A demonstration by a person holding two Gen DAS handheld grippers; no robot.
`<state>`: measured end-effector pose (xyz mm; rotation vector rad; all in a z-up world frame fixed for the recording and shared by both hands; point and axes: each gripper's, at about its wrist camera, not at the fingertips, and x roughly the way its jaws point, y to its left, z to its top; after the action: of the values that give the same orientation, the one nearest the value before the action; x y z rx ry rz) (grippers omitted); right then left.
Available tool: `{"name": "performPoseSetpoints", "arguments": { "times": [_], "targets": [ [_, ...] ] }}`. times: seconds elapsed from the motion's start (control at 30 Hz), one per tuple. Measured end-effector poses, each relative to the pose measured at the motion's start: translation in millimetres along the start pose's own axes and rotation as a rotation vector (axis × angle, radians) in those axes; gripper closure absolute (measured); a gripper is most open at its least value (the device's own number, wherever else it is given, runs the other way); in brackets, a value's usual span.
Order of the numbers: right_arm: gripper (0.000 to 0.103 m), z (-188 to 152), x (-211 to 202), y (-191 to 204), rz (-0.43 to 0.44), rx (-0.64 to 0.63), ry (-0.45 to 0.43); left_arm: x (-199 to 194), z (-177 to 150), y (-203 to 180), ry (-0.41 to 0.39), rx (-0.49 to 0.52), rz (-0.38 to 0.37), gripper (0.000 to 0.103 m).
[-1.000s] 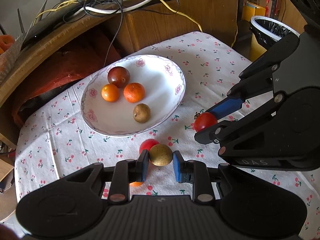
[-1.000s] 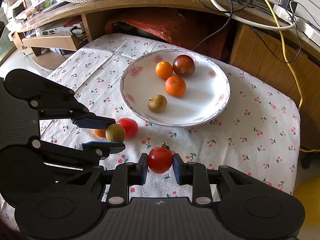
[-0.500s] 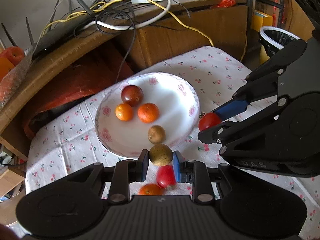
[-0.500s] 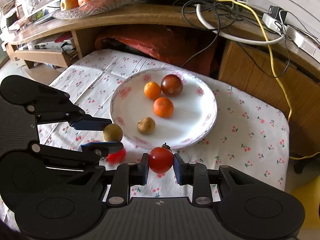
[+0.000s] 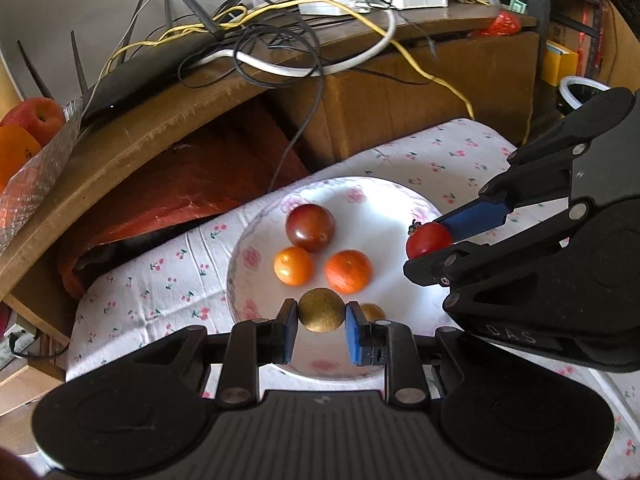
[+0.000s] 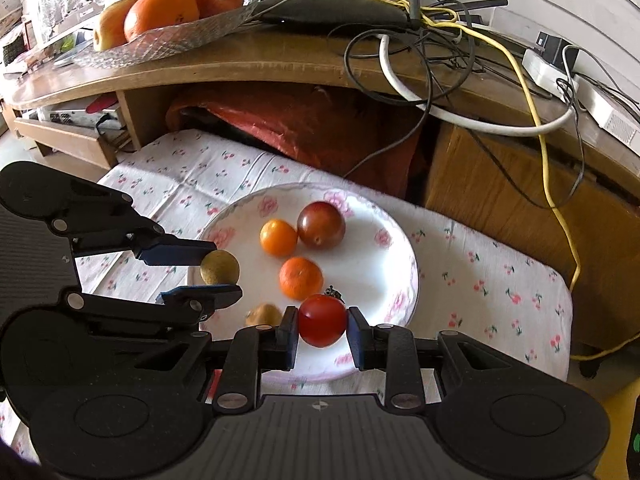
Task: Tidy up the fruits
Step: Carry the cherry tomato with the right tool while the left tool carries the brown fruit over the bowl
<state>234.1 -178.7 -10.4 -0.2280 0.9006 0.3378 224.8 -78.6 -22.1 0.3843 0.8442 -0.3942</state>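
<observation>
On the far left we see a glass dish [image 6: 160,46] of large fruit on the wooden shelf [image 6: 280,64], well above and behind the cloth-covered surface [image 6: 500,280]. Our left tongs [image 5: 321,312] are clamped on a brownish-yellow round fruit [image 5: 321,310], held over the near-left rim of the white flowered plate [image 5: 396,204]; the right wrist view shows that fruit at [image 6: 219,267], above the plate's left edge.

On the plate we count four fruits: one dark red tomato [image 5: 310,227], two orange ones [image 5: 293,265] and [image 5: 347,271], and one small brown fruit [image 6: 264,315], partly hidden behind the tongs in both views. The plate's right half is bare white, with open room beside the orange pair.

Our right tongs [image 6: 323,326] are clamped on one red tomato [image 6: 323,320] with a dark stem, held over the plate's near-right part; from the left wrist it sits at [image 5: 428,239], just at the right rim.

To the right, bare cloth runs to the surface's edge, with a cardboard box [image 5: 420,92] and yellow cable [image 6: 556,176] close behind it.
</observation>
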Motion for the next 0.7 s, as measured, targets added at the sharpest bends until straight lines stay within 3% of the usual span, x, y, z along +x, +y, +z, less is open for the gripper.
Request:
{"name": "performPoseSetpoints", "arguments": {
  "times": [0.3,0.7],
  "targets": [
    [0.079,11.4,29.6,-1.2,0.024,0.003,0.009,26.6,1.4,18.9,0.036,-0.049,0.013,0.070],
    [0.079,9.9,43.8,-9.9,0.026,0.021,0.032,44.1,2.3,16.2,0.059,-0.043,-0.004,0.070]
  ]
}}
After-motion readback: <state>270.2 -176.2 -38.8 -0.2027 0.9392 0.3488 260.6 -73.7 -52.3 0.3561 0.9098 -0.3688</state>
